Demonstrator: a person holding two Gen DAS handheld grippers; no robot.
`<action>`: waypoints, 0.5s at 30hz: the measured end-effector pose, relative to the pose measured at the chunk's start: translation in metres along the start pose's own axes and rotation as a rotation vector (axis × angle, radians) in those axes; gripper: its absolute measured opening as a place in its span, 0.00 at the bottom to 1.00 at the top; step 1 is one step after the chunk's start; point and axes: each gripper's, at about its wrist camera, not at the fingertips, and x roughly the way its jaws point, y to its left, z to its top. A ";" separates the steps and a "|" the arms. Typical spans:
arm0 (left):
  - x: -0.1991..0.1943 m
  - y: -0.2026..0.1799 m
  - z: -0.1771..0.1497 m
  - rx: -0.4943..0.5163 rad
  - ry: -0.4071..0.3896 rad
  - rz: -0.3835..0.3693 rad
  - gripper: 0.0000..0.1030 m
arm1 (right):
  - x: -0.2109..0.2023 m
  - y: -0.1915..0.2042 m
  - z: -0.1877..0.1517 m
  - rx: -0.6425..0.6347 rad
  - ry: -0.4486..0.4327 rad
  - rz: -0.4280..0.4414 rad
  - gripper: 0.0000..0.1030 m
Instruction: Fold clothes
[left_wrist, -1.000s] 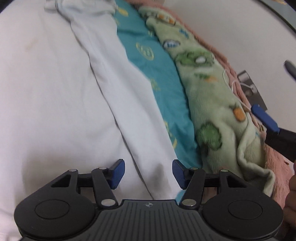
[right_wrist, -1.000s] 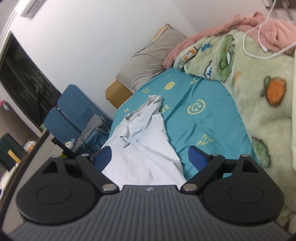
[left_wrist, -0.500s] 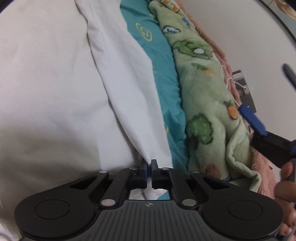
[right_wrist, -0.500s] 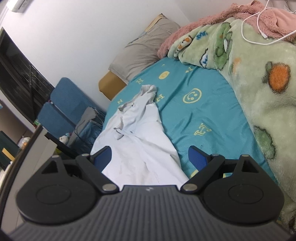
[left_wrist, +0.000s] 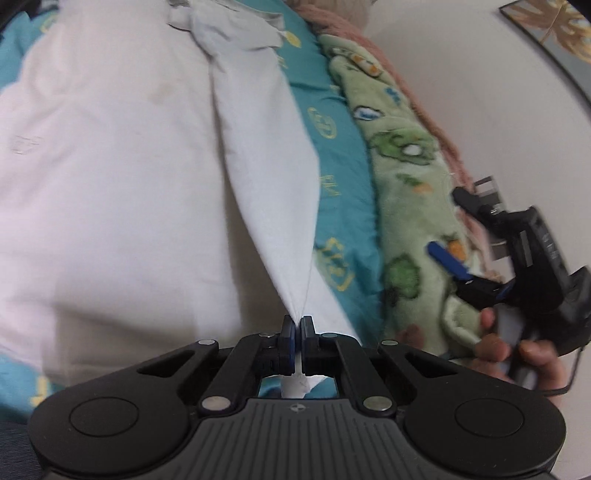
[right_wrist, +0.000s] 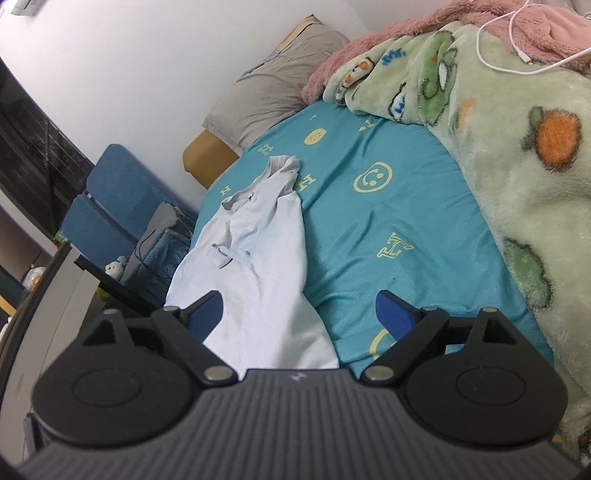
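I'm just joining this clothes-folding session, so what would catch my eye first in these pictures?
First, the white polo shirt spread on the teal bedsheet, with the left gripper shut on its hem corner so the cloth pulls into a taut peak. Next, the green cartoon blanket heaped along the right side of the bed, a white cable lying on it. The right gripper hovers open over the shirt's lower part.

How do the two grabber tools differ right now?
The left gripper is shut, pinching a corner of the white shirt; the right gripper is open and holds nothing. The left pulls the cloth taut into a ridge; the right hangs above the shirt and teal sheet. Both have black arms with blue pads.
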 end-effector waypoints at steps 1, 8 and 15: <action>0.003 0.001 -0.003 0.013 0.004 0.037 0.03 | 0.001 0.001 0.000 -0.006 0.002 -0.002 0.88; 0.011 -0.010 -0.010 0.162 -0.032 0.184 0.14 | -0.001 0.013 -0.004 -0.092 -0.009 -0.022 0.88; -0.011 -0.045 -0.009 0.310 -0.221 0.247 0.61 | -0.008 0.031 -0.008 -0.196 -0.075 -0.010 0.88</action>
